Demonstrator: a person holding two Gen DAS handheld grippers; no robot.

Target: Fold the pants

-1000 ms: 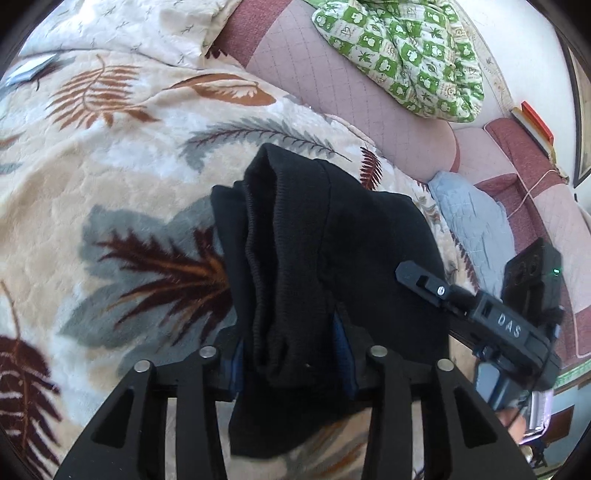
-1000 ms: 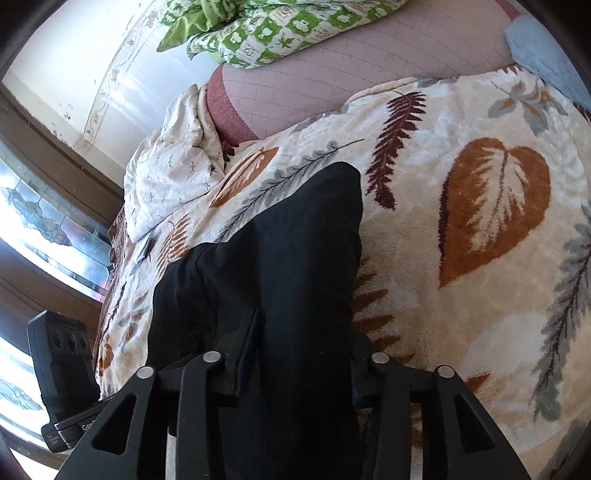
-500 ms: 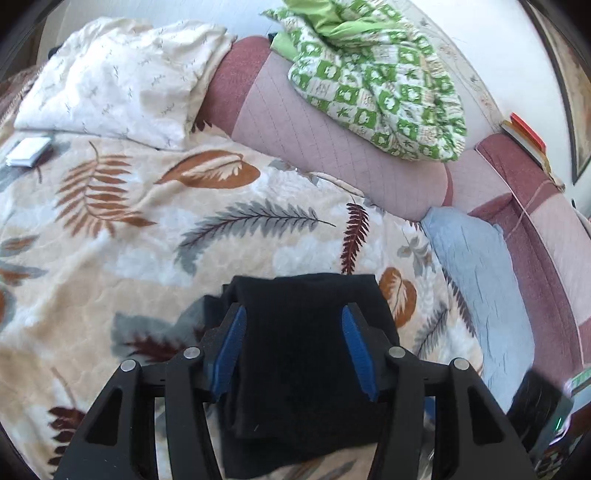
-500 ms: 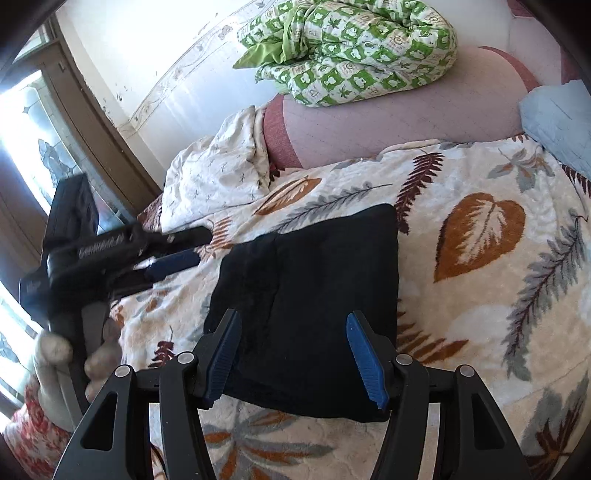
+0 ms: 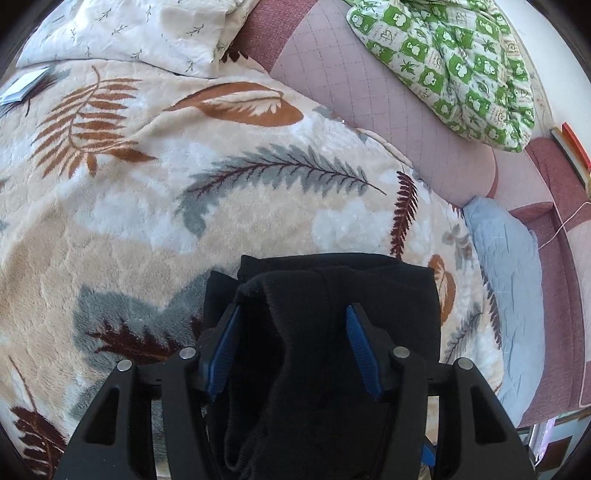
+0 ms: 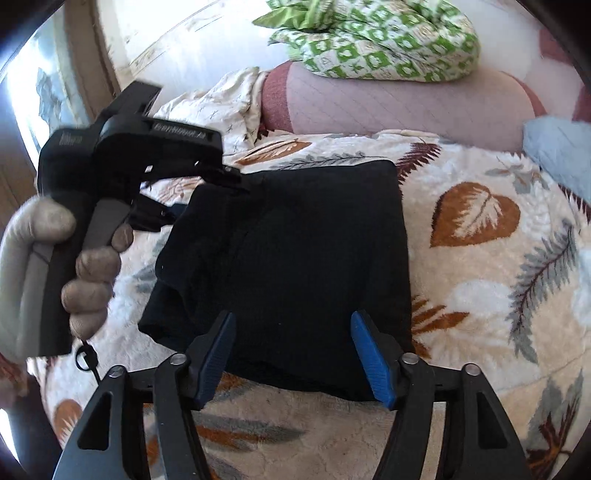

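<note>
The black pants [image 6: 295,251] lie folded into a compact rectangle on the leaf-patterned blanket [image 6: 480,258]. My right gripper [image 6: 293,332] is open, its blue pads on either side of the near edge of the bundle, just above it. My left gripper [image 5: 291,325] is open over the bundle's left end; black pants fabric [image 5: 332,332] rises between its fingers, not pinched. In the right wrist view the left gripper body [image 6: 129,147] is at the left, held by a hand, its fingers at the pants' left corner.
A pink quilted sofa back [image 5: 351,74] runs behind the blanket, with a green checked quilt [image 5: 443,48] on top. A cream pillow [image 5: 129,33] lies far left, a light blue cushion [image 5: 509,280] at right. A window [image 6: 40,92] is at left.
Both grippers have let go of the pants and opened. The right gripper has pulled back from the bundle. The left gripper has come back close over the bundle's left end.
</note>
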